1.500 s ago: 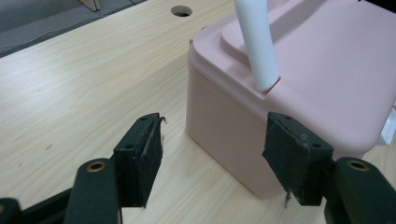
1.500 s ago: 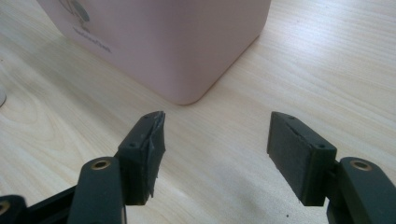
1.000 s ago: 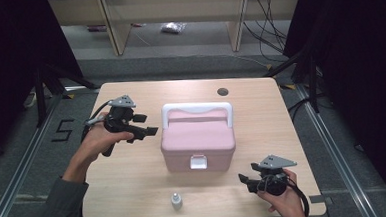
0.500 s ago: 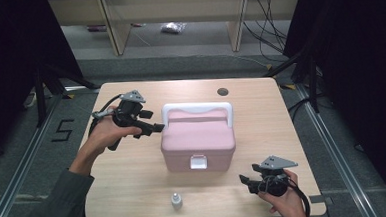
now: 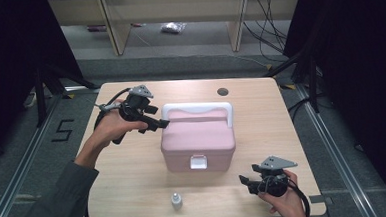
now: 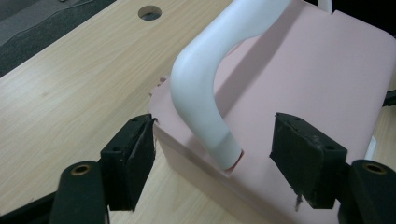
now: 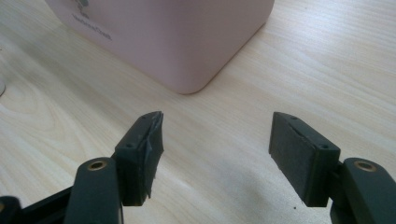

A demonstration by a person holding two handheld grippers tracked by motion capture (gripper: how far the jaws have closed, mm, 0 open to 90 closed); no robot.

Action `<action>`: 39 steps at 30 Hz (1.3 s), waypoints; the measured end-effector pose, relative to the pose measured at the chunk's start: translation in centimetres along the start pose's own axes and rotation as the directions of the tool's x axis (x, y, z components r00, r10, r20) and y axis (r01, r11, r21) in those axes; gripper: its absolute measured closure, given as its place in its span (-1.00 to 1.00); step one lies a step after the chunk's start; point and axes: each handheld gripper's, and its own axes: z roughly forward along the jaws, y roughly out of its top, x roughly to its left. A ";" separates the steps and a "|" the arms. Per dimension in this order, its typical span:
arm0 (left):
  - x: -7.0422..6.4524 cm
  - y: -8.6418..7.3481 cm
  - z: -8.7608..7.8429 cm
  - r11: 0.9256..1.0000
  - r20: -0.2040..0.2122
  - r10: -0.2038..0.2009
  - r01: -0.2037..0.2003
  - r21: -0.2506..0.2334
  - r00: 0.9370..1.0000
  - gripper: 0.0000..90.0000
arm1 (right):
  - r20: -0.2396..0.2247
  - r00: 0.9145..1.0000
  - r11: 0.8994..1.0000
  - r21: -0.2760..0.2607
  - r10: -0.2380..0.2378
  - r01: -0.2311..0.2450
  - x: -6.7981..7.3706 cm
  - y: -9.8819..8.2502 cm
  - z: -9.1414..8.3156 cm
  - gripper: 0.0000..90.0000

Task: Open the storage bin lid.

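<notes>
Light wooden table [image 5: 135, 191]: bears all items.
Pink rectangular plastic box [image 5: 197, 138]: its rear corner lies between the spread jaws of the left gripper [image 6: 212, 156]; none touching.
White curved plastic handle [image 6: 210, 79]: its end sits between those jaws.
Right gripper [image 7: 215, 154]: jaws apart, empty; box corner just ahead.

One pink box [image 5: 197, 138] with one white handle [image 5: 197, 109] is sitting mid-desk. One small bottle [image 5: 176, 200], possibly capped, is standing near the front edge. Two grippers are showing: left gripper [image 5: 158, 124], right gripper [image 5: 245, 181].
</notes>
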 end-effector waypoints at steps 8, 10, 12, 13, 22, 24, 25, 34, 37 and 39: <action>0.2 1.2 0.1 0.999 -0.002 0.039 -0.039 0.033 0.999 -0.34 | -0.009 1.000 1.000 0.011 0.000 0.000 0.0 0.1 0.2 -0.20; 0.3 1.5 0.2 0.998 -0.001 0.047 -0.047 0.043 0.999 -0.36 | -0.013 1.000 1.000 0.017 0.018 -0.018 0.2 0.0 0.2 -0.20; 0.4 1.9 0.5 0.998 -0.001 0.038 -0.038 0.044 0.999 -0.37 | -0.014 1.000 1.000 0.013 0.015 -0.015 0.2 0.0 0.2 -0.20; 0.4 1.9 0.5 0.998 -0.001 0.038 -0.038 0.044 0.999 -0.37 | -0.014 1.000 1.000 0.013 0.015 -0.015 0.2 0.0 0.2 -0.20; 0.6 3.7 1.5 0.985 -0.002 0.112 -0.111 0.135 0.994 -0.28 | -0.013 1.000 1.000 0.023 0.009 -0.009 0.2 0.1 0.3 -0.20; 0.8 4.0 1.9 0.983 -0.011 0.108 -0.105 0.148 0.994 -0.26 | -0.014 1.000 1.000 0.019 0.001 -0.001 0.0 0.0 0.3 -0.20; 0.7 4.1 2.1 0.983 -0.017 0.103 -0.100 0.152 0.994 -0.26 | -0.014 1.000 1.000 0.019 0.001 -0.001 0.0 0.0 0.3 -0.20; 0.6 5.1 3.1 0.974 0.020 0.146 -0.148 0.174 0.989 0.05 | -0.012 1.000 1.000 0.030 0.008 -0.008 0.0 0.0 0.4 -0.20; 0.3 5.5 3.0 0.968 0.016 0.171 -0.171 0.186 0.985 0.15 | -0.008 1.000 1.000 0.023 -0.006 0.006 -0.1 -0.1 0.5 -0.20; 0.1 5.7 3.0 0.954 0.024 0.210 -0.210 0.212 0.977 0.22 | -0.018 1.000 1.000 0.028 0.012 -0.012 0.0 0.0 0.4 -0.20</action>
